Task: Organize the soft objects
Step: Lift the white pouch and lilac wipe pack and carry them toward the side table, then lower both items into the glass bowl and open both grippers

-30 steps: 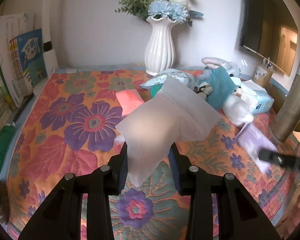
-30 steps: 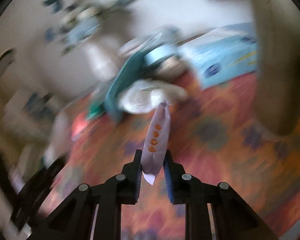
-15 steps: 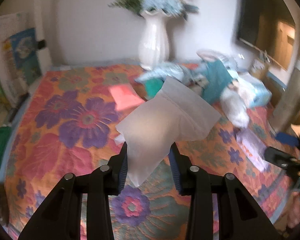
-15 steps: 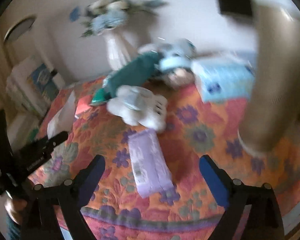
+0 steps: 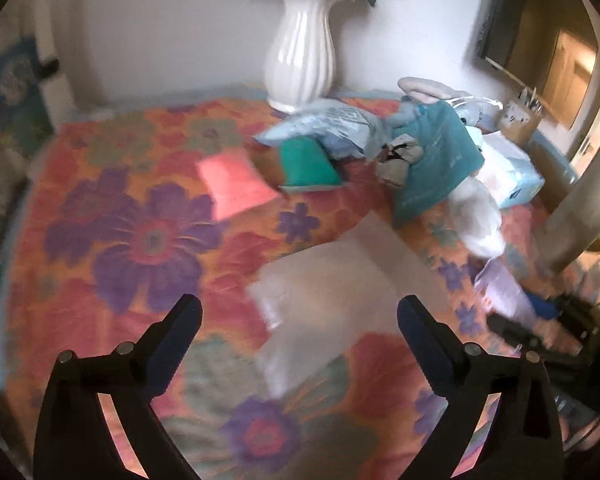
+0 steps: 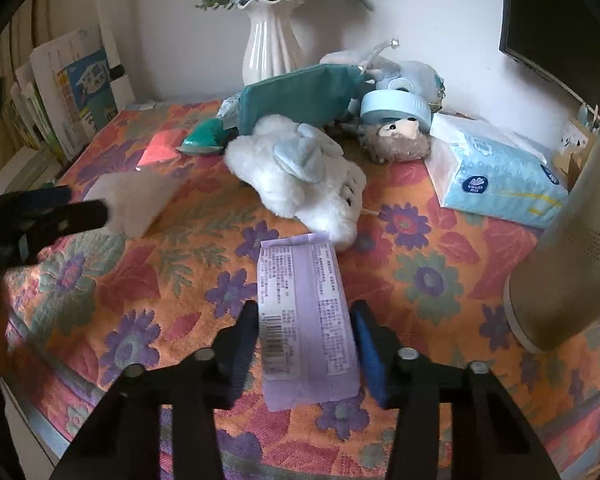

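Observation:
A white translucent pack [image 5: 340, 292] lies blurred on the floral cloth [image 5: 120, 240], just ahead of my left gripper [image 5: 299, 308]. Its jaws are opening wide and touch nothing. The same pack [image 6: 136, 200] shows at the left of the right wrist view, beside the dark left gripper [image 6: 60, 216]. A purple tissue pack [image 6: 308, 320] lies flat on the cloth near the front edge. My right gripper [image 6: 306, 312] straddles it with its jaws closing; the pads stand at its long sides and I see no squeeze. The right gripper [image 5: 540, 324] is dark at the right of the left wrist view.
At the back lie a white plush rabbit [image 6: 300, 176], a teal pouch [image 6: 300, 100], a brown plush with a blue roll [image 6: 396, 136], a tissue box [image 6: 500, 176], a pink pack [image 5: 232, 188] and a green pack [image 5: 308, 164]. A white vase [image 6: 270, 48] stands behind; a beige cylinder [image 6: 572, 240] stands right.
My left gripper opened and the white pack dropped onto the cloth. My right gripper let go of the purple pack, which now lies flat, then rolled level and began closing around it.

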{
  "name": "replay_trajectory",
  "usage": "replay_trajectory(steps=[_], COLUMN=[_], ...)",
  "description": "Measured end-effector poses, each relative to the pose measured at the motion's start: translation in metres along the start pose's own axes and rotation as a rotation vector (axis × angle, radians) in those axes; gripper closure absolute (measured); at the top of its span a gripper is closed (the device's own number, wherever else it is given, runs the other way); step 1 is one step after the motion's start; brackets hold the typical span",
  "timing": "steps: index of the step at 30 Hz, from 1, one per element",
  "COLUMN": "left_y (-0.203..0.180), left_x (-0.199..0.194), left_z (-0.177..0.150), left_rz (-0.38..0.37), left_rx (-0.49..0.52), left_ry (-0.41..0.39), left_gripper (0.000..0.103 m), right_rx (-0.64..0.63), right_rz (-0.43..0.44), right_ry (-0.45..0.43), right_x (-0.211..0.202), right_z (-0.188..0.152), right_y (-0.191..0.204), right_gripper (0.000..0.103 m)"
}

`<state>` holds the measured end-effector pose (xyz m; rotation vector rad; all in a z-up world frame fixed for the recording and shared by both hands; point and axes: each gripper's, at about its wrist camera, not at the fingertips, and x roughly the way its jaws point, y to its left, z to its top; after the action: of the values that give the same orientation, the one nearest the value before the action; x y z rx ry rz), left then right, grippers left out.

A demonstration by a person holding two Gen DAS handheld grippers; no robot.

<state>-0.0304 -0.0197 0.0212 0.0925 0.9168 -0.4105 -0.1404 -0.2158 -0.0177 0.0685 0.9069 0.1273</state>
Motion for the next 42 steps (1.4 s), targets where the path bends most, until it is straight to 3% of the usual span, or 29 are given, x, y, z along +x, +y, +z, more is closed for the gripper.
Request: replay_trajectory(steps=[1,3,4,7,14,20,26,33,37,42], left_y=[0.001,0.001,-0.002,-0.012,-0.037,-0.093,-0.178,-0.297,-0.357,-0.422], left_x=[0.005,0.011,0.014,0.006,-0.032,-0.058,-0.059,-0.058,-0.049,-0.026], left_z=[0.001,0.0,-0.003,-0.009,-0.024,-0.028,-0.031,-0.025,-0.015,0.003], left_rz=[-0.055,-0.113,-0.134,-0.135,-0.163,-0.256,-0.379,-0.491,-0.454,-0.238], left_rx=[-0.02,-0.038,-0.034,-0.027,-0.04,0.064,0.216,0.326,0.355,0.347], left_ry=[0.0,0.011,0.025,-0.003,-0.075,-0.089,-0.06,-0.085,-0.135,-0.22], left_gripper=[0.007,0.039,0.047,0.055,0.056,0.056,0.056,0.056,0.056,0.056], right_rx=[0.0,0.002,0.004,0.03,0.067,0.089,0.192,0.403,0.466,0.557], right_rz=[0.006,0.014,0.021,0.08,0.133,0.109,0.025,-0.132,-0.176,-0.167], right_ry=[-0.003,-0.006,-0.007,-0.011,-0.059,-0.089,-0.037,-0.163,-0.219,-0.258], right_x=[-0.001,-0.002,-0.003,-0.005,-0.035,-0.076,-0.12,-0.183,-0.2,-0.201], right_z=[-0.001,-0.002,-0.004,-0.003,-0.014,-0.024,-0.052,-0.065,-0.061,-0.04], right_y=[-0.001,-0.003,-0.004,-0.002,-0.004,-0.02,-0.089,-0.183,-0.223,-0.297], right_gripper=[0.062,0.064,0.065,0.065,0.065,0.065,0.065,0.065,0.065,0.065])
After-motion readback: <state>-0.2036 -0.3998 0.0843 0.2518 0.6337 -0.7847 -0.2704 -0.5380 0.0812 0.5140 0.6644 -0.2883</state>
